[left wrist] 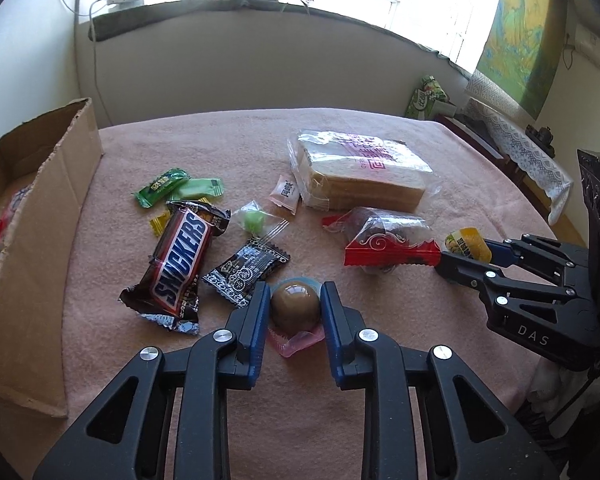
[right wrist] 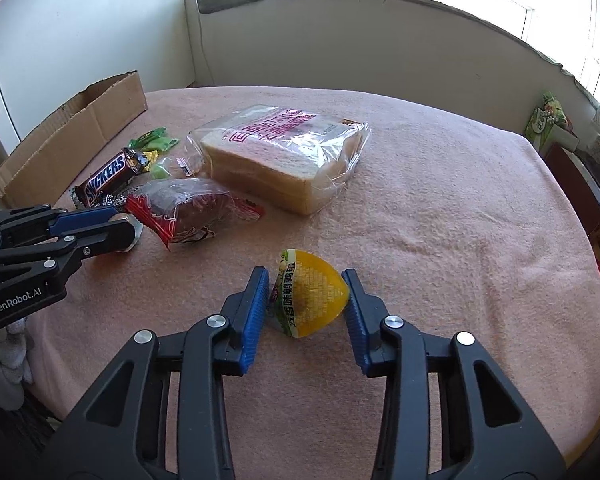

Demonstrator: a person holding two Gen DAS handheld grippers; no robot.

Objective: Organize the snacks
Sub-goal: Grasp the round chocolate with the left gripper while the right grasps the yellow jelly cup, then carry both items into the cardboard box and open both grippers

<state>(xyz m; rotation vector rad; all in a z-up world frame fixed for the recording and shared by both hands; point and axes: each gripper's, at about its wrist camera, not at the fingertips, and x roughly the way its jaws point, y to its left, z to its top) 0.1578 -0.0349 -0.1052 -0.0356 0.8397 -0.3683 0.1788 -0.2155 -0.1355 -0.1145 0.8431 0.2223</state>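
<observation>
My left gripper (left wrist: 294,300) is shut on a brown jelly cup (left wrist: 295,305) low on the pink tablecloth. My right gripper (right wrist: 307,292) has its pads on both sides of a yellow packaged egg snack (right wrist: 312,294) and looks shut on it; it also shows in the left wrist view (left wrist: 469,243). A Snickers bar (left wrist: 178,258), a black candy packet (left wrist: 247,271), green candies (left wrist: 168,185), a clear-wrapped green candy (left wrist: 254,220), a small pink packet (left wrist: 286,193), a red-wrapped dark cake (left wrist: 388,240) and a bag of sliced bread (left wrist: 360,172) lie on the cloth.
An open cardboard box (left wrist: 48,216) with some snacks inside stands at the table's left edge. A green tissue pack (left wrist: 426,98) and a lace-covered cabinet (left wrist: 516,144) stand beyond the table at right. A window sill with a plant runs behind.
</observation>
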